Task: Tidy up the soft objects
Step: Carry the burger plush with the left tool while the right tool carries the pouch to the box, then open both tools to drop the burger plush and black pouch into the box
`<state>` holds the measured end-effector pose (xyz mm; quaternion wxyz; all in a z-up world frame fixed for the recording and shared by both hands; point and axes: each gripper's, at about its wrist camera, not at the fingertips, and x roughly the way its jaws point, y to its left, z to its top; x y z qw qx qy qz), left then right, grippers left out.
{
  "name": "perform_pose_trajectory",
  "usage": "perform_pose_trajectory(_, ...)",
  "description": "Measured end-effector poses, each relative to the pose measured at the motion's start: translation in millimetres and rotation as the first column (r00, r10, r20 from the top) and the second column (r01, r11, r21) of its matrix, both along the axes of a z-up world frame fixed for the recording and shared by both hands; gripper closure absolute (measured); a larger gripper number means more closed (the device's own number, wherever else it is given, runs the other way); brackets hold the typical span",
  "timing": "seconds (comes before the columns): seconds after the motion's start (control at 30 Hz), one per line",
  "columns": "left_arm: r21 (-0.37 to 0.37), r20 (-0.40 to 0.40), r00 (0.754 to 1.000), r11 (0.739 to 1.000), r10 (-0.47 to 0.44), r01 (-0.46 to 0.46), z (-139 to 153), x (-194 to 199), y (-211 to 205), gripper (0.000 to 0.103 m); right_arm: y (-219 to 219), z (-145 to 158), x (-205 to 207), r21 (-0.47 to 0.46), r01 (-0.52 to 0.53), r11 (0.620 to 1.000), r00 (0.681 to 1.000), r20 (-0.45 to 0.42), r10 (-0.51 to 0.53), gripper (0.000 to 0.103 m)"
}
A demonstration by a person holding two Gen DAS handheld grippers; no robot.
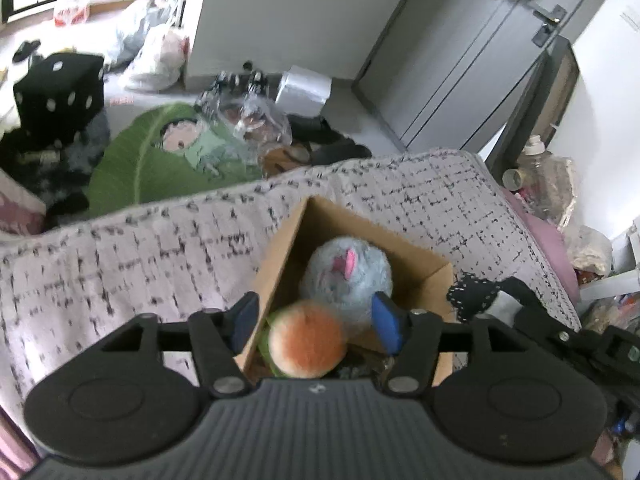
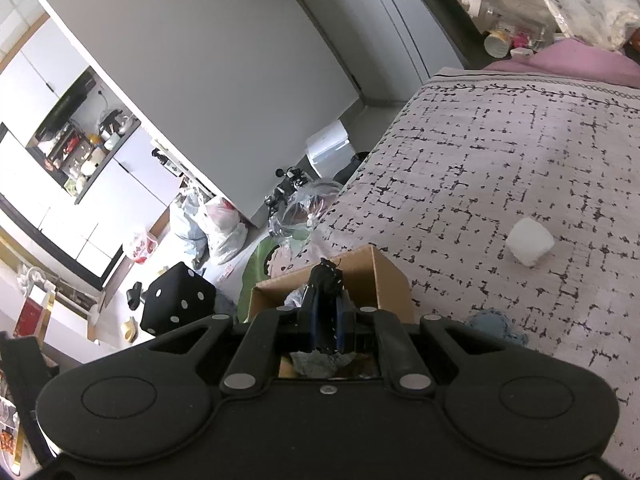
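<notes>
A brown cardboard box [image 1: 424,280] sits on a bed covered by a pale spread [image 1: 140,248] with a broken black grid pattern, and it already holds two soft toys: a fluffy light-blue plush [image 1: 348,276] with a pink ear or patch on top, and at its 7 o'clock, touching it, a plush burger [image 1: 306,340] with an orange bun and a green edge. In the left wrist view the left gripper [image 1: 316,316] hangs over the box with its jaws spread, one blue pad [image 1: 245,312] over the box's left wall and the other against the blue plush's lower right side; nothing is pinched between them. At 3 o'clock from the box, a black soft piece with white stitching [image 1: 474,294] lies at the box's right edge (the right gripper's dark body shows just beyond it). In the right wrist view the right gripper [image 2: 326,304] has its jaws pressed together on a thin black item [image 2: 326,274] whose tip sticks up past the pads, held over the open box [image 2: 384,280]. Farther out on the bed, at 2 o'clock from that gripper, a small white cube-like soft object [image 2: 530,246] lies well apart from the box, and a blue crocheted piece [image 2: 496,326] rests near the box's right side. On the floor beyond the bed stand a black plush die [image 1: 60,96] with white dots and a green leaf-shaped cushion [image 1: 160,160].
</notes>
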<state>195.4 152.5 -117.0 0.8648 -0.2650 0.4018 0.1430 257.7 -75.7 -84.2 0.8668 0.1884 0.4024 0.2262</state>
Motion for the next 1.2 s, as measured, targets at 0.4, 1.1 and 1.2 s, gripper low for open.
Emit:
perform_pose_trajectory(0.4,0.031,-0.011,1.0,0.999,0.024,-0.023,7,-5,3,0.028,-9,6,9,0.049,0.026,0.998,1.0,-0.012,-0.026,0.054)
perform_pose_trajectory(1.1,0.02,0.027,1.0,1.0,-0.005,0.005,20,-6,-46,0.011,-90,-3,-12,-0.018,0.026,0.999,1.0,0.006,-0.026,0.022)
perform_pose_trajectory(1.2,0.041,0.025,0.999,0.999,-0.02,0.019,21,-4,-58,0.011,-101,-5,-12,-0.016,0.032,0.999,0.999,0.005,-0.032,0.019)
